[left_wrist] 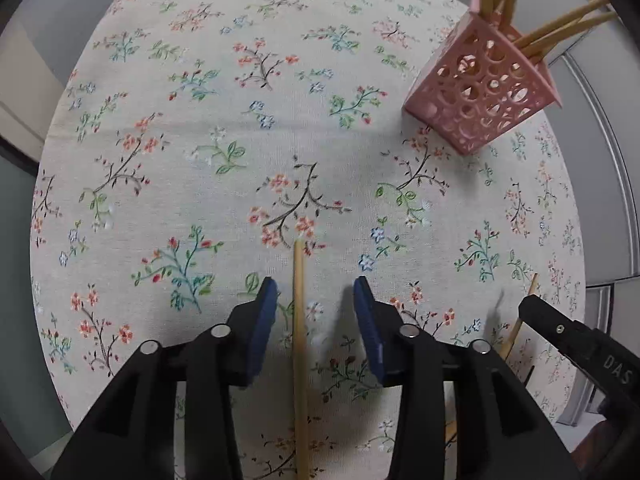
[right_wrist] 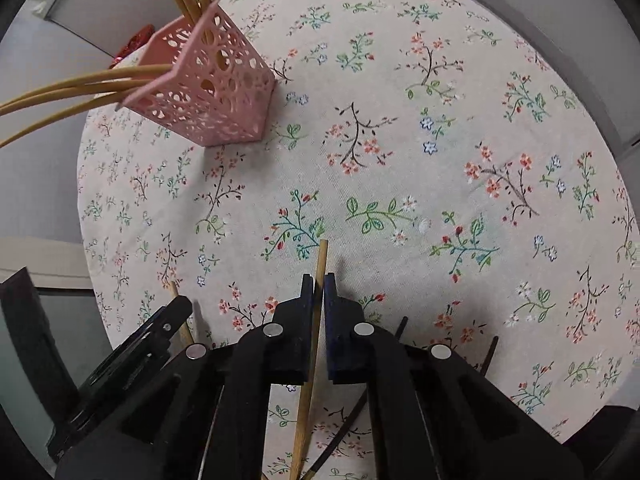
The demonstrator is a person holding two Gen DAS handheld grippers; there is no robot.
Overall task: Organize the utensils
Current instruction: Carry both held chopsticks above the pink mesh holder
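A pink perforated holder (left_wrist: 482, 92) stands on the floral tablecloth at the far right, with several wooden chopsticks (left_wrist: 560, 30) sticking out; it also shows in the right wrist view (right_wrist: 208, 92) at the far left. My left gripper (left_wrist: 316, 300) is open, its blue pads on either side of a wooden chopstick (left_wrist: 299, 340) that lies on the cloth. My right gripper (right_wrist: 319, 292) is shut on another wooden chopstick (right_wrist: 316, 312), which pokes out past the fingertips. The right gripper shows in the left wrist view (left_wrist: 576, 340) at the lower right.
The round table (left_wrist: 200, 140) carries a floral cloth. Dark chopsticks (right_wrist: 488, 354) lie on it near its front edge under my right gripper. The left gripper's body (right_wrist: 136, 344) is at the lower left of the right wrist view. Grey floor and walls surround the table.
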